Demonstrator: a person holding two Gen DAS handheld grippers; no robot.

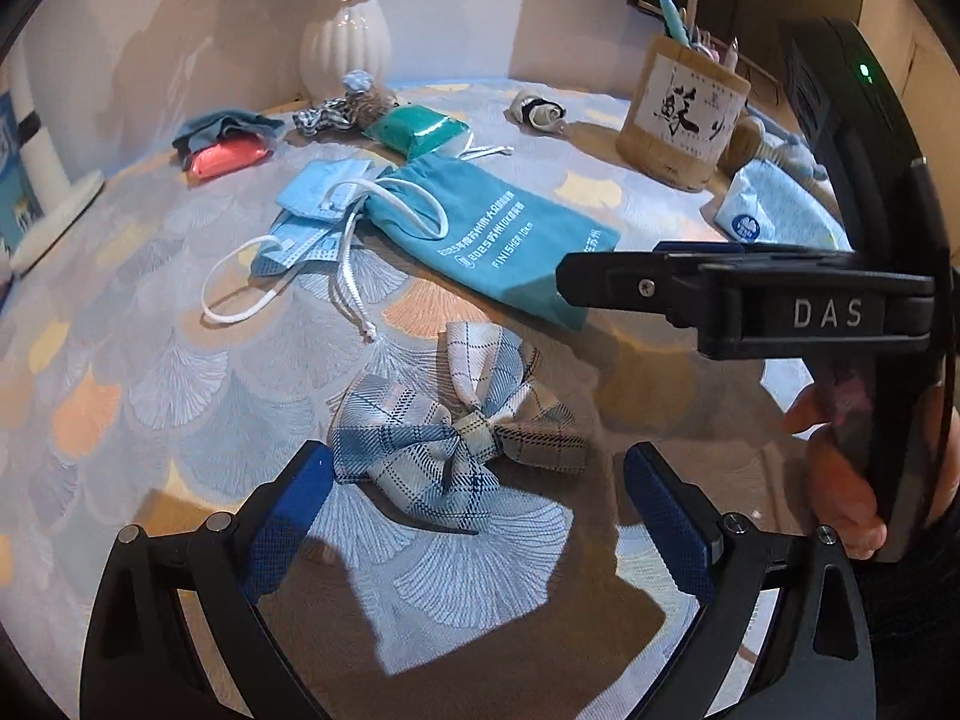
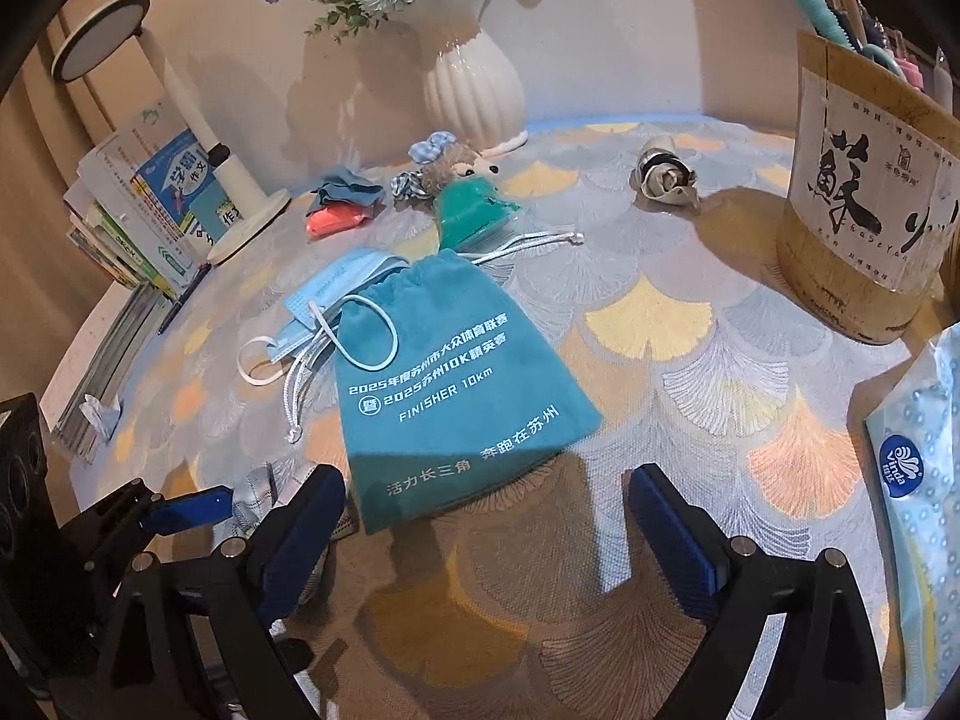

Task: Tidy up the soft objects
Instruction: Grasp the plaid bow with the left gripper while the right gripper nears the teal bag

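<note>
Nearest in the left wrist view, the left gripper (image 1: 474, 504) stands released, jaws wide, angled down at the table (image 1: 150, 360); the plaid bow (image 1: 456, 438) lies between and just beyond its blue pads (image 1: 288, 516), its left tail almost at the left pad, nothing pressed; the bow's long axis runs left to right, roughly across the jaw gap, so a grasp would likely close on its ends rather than its knot unless the wrist turns.

The right gripper (image 2: 486, 534) is likewise released, jaws spread and empty; the near corner of the teal pouch (image 2: 456, 384) lies just ahead, between the pads but untouched; the pouch stretches from near to far-left, its gathered mouth and cords at the far end.

So each hand has its own nearest thing: left to bow, right to pouch; the two lie just beside each other.

Farther left, a blue mask (image 2: 336, 294) lies partly under the pouch's mouth; beyond it a green pack (image 2: 474, 210), a pink item (image 2: 336, 219) under a blue cloth, a small plush (image 2: 450, 162); at the far edge a white vase (image 2: 474, 84); far right a pen holder (image 2: 864, 222).
</note>
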